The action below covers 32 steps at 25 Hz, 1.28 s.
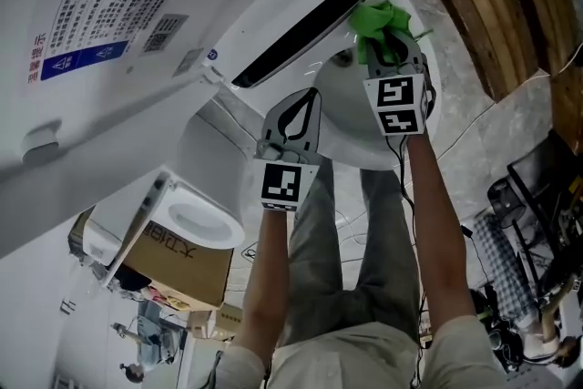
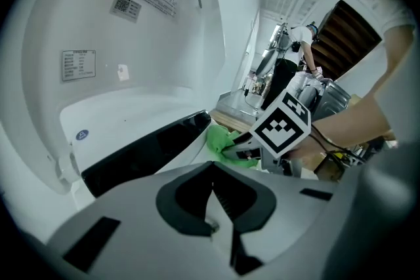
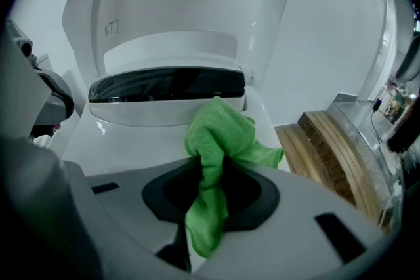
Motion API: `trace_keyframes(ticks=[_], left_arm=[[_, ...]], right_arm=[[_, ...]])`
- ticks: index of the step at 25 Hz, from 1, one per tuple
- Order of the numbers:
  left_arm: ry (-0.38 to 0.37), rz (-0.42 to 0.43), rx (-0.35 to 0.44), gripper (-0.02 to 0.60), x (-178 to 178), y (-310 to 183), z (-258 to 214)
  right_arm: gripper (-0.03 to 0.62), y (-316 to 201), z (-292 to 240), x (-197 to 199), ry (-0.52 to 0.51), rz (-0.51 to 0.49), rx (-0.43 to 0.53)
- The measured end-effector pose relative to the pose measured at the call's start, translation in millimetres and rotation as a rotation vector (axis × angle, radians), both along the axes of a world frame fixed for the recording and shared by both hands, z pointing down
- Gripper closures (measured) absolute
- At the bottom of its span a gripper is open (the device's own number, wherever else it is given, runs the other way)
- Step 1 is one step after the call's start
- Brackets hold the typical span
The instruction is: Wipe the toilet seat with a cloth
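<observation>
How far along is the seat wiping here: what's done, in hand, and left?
Done: the white lid is up and the right claw is shut on the crumpled green cloth. In hand: the cloth sits at the rear of the white toilet seat, by the glossy black strip. Left: seemingly most of the wiping; no wiped traces show. The left claw is shut, empty.

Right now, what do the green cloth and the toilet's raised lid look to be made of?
The green cloth looks like soft microfibre-type fabric: matte, fuzzy, and folding limply where the right claw pinches it. The raised lid is probably glossy white plastic, judging by its smooth moulded curves and soft highlights, though ceramic cannot be ruled out.
</observation>
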<state>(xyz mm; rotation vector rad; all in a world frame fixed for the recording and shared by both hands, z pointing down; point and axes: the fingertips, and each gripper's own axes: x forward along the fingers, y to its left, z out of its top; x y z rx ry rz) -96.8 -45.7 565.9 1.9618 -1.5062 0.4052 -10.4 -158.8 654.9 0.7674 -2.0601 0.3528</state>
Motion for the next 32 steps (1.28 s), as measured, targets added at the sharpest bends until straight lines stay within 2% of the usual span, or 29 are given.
trace_keyframes(ticks=[9, 25, 29, 32], left_arm=[[-0.003, -0.045, 0.003, 0.569, -18.6, 17.9, -1.8], [-0.013, -0.103, -0.001, 0.569, -43.3, 56.9, -2.2], [-0.014, -0.124, 0.022, 0.569, -50.6, 63.2, -5.4], [-0.014, -0.129, 0.000, 0.569, -53.1, 75.2, -1.7]], right_arm=[[0.499, 16.9, 2.8, -20.1, 0.014, -0.046, -0.016], [0.497, 58.7, 2.6, -60.6, 0.048, -0.220, 0.008], [0.496, 68.3, 2.3, -69.2, 0.044, -0.253, 0.012], [0.497, 78.6, 1.9, -75.8, 0.039, -0.278, 0.011]])
